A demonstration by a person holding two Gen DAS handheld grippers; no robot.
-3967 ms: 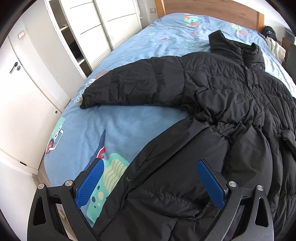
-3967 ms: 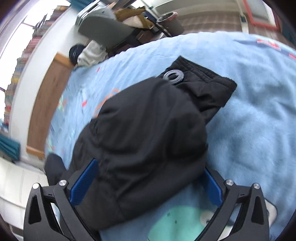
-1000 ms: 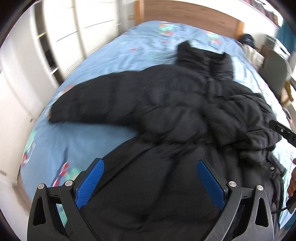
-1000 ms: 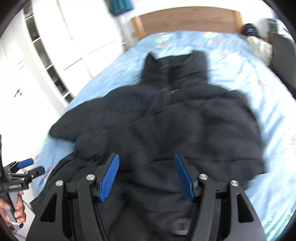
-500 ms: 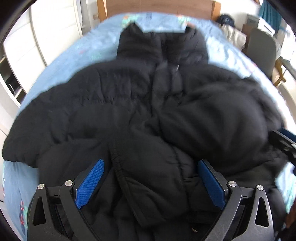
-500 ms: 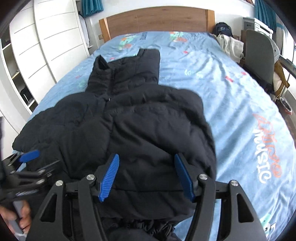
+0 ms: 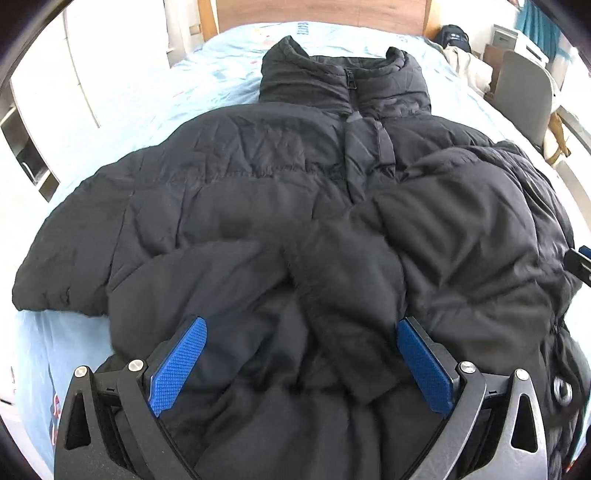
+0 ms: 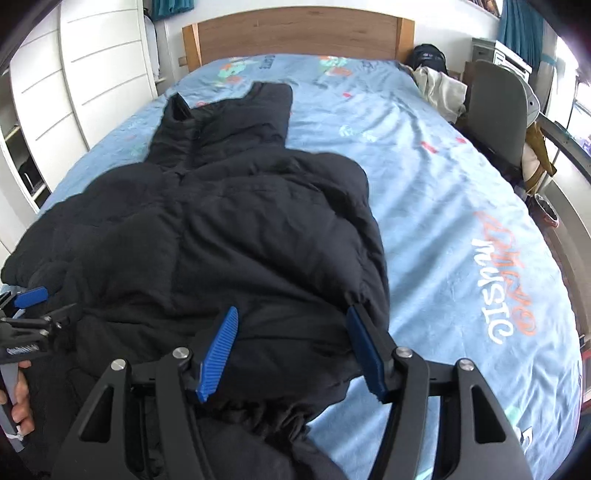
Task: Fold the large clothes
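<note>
A large black puffer jacket (image 7: pixel 280 206) lies front up on the bed, collar toward the headboard. Both its sleeves are folded in over its body. In the right wrist view the jacket (image 8: pixel 236 229) covers the bed's left half. My left gripper (image 7: pixel 301 360) is open above the jacket's lower middle, nothing between its blue pads. My right gripper (image 8: pixel 295 350) is open over the jacket's lower right edge, holding nothing. The left gripper also shows at the left edge of the right wrist view (image 8: pixel 29 314).
The bed has a light blue printed sheet (image 8: pixel 461 221) and a wooden headboard (image 8: pixel 295 33). White wardrobes (image 8: pixel 92 66) stand along the left. A grey chair (image 8: pixel 498 110) and piled clothes (image 8: pixel 439 88) are at the right.
The right sleeve, held spread out 4 s ago, now lies folded over the body. Both grippers have swung round to face the headboard from the jacket's lower end.
</note>
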